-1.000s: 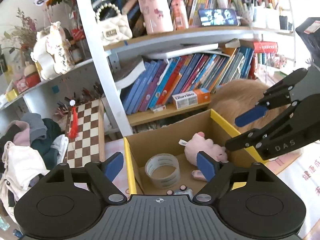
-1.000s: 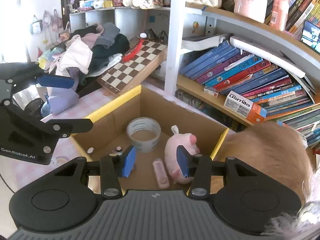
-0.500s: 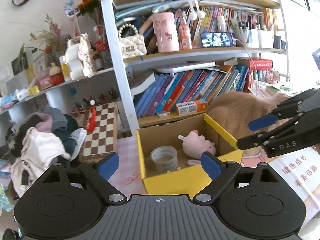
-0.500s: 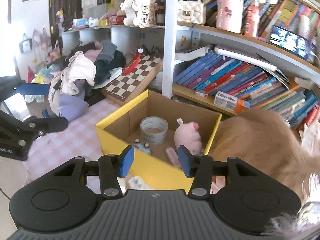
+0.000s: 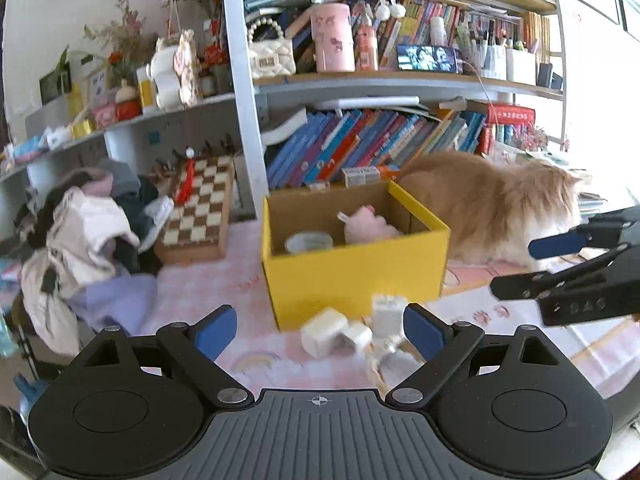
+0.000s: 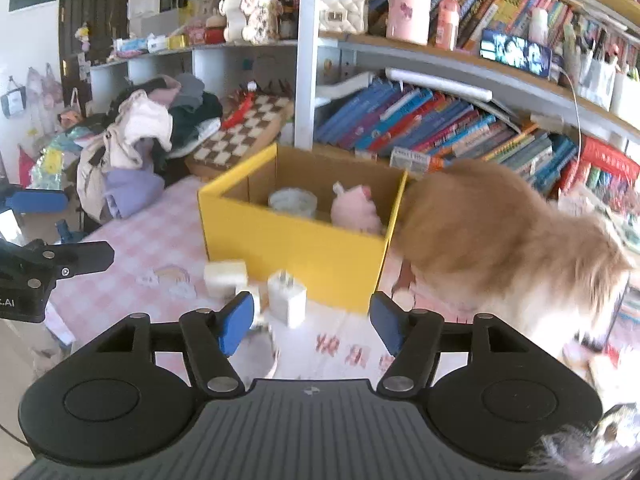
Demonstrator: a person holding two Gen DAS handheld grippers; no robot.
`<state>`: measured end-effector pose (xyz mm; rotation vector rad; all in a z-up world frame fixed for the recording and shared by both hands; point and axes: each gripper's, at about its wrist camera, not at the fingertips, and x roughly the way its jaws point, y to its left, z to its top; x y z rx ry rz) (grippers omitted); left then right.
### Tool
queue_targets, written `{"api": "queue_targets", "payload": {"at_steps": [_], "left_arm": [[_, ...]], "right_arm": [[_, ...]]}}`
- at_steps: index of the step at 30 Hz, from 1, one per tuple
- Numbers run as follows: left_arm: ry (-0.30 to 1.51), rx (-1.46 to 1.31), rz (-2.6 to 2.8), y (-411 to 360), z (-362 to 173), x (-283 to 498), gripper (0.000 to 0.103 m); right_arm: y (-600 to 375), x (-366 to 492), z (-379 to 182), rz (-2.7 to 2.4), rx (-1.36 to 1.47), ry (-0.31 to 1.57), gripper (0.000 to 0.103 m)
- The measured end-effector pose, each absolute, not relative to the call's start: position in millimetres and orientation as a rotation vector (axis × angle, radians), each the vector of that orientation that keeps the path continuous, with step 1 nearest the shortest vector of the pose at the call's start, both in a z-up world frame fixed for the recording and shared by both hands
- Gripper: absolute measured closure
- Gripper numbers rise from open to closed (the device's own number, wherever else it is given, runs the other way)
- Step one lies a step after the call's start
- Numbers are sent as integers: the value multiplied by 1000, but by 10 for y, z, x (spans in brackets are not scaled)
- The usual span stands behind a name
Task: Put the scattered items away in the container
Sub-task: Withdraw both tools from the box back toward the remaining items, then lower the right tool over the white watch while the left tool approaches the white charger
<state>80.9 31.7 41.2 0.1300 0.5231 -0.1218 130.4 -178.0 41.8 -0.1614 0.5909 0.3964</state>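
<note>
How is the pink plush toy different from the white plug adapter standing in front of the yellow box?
The pink plush toy lies inside the yellow box, while the white plug adapter stands outside on the checked cloth, just in front of the box. The plush is rounded, soft and pink; the adapter is blocky, hard-edged and white, with prongs pointing up. The plush looks larger. Neither is held by a tool.

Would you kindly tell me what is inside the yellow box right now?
Inside the yellow box a tape roll and a pink plush toy show above the rim. The front wall covers the box floor, so anything smaller lying there cannot be seen.
</note>
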Motion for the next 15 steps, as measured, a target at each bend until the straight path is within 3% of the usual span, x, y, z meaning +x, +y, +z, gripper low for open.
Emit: {"api": "queue_targets", "payload": {"at_steps": [3, 7, 15], "left_arm": [[545, 135, -122, 275, 302, 707, 10], [570, 118, -108, 267, 175, 590, 10], [601, 97, -91, 254, -14, 438, 9]], "right_arm": [[-1744, 1201, 290, 386, -164, 612, 40], [-1706, 1018, 152, 353, -158, 598, 30], [-1611, 837, -111, 362, -144, 668, 27]]}}
